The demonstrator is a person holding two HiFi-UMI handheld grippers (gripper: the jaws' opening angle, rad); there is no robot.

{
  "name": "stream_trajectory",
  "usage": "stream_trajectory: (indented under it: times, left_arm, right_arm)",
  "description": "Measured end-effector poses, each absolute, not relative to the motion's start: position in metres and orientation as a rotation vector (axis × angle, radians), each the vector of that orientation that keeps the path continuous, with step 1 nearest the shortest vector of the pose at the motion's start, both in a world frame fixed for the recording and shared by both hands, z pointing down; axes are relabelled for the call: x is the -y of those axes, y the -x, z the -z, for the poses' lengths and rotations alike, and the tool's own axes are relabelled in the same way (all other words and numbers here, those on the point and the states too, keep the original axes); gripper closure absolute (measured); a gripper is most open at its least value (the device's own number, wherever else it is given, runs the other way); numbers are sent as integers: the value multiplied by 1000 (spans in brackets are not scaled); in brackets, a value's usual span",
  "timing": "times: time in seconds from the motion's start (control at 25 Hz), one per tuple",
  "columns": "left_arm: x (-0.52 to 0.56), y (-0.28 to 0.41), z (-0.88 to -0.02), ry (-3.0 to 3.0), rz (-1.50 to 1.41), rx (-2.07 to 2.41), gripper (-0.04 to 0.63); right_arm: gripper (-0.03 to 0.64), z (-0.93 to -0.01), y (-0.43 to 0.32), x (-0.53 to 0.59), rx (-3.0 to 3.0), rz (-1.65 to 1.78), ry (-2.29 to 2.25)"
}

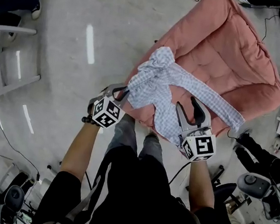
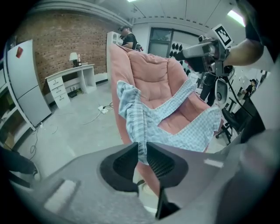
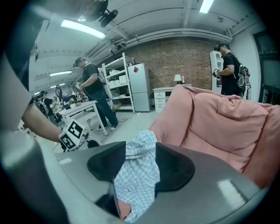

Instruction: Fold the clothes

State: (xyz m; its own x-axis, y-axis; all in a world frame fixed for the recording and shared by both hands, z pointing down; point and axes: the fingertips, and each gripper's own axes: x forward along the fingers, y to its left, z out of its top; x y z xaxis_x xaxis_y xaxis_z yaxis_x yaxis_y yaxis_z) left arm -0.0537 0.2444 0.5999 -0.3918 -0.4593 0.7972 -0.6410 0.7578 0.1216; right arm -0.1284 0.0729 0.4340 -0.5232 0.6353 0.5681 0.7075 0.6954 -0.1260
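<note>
Checked shirt [image 1: 169, 89]: lies crumpled across the near corner of a pink cushion seat [image 1: 229, 44], spilling over its front edge toward the person. Looks thin, light and fully limp. Judged sure to sag, bunch and slip down the padded slope unless kept taut between two holds. No stiffness to rely on, nothing fragile either. Best taken at a firm edge, such as a hem, shoulder seam or cuff, rather than mid-panel, likely to yield only a loose wad.

Left gripper [image 1: 124, 92]: closed almost fully, pinching a narrow fold of the cloth's left edge between its ribbed pads [image 2: 162, 162], with the fabric fanning out beyond the tips toward the cushion. Right gripper [image 1: 188, 108]: about half apart, filled from pad to pad by a thick bunch of the near edge, so clamped on a wad rather than a single layer.

Orientation, read from the head view: knotted lump at the far end, up on the cushion. Body running down from it to the near edge, between the two grippers. One long band, seemingly a sleeve, stretching off to the right across the cushion's front. Long axis thus roughly far-to-near, slanted a little rightward. Collar, front and back not distinguishable in this tangle.
</note>
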Motion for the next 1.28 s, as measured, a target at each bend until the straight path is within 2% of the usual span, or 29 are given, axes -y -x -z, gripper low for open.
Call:
stream_trajectory:
  times: [0.24,0.44,0.8,1.28]
  left_arm:
    - [-265,55,-587,-847,-199,2065,537]
    - [-265,47,-580,-930,-233,2044,538]
    - [-256,52,-581,-914,-212,2044,541]
    - [-264,38,-594,-753,-122,2072,543]
  right_arm:
    - [419,-496,156,-117,2211,326,1043]
    - [431,-544,184,-136,2168,219,920]
    - [442,-571,230,-131,2153,41,818]
    - [440,-615,226,-147,1951,-117,903]
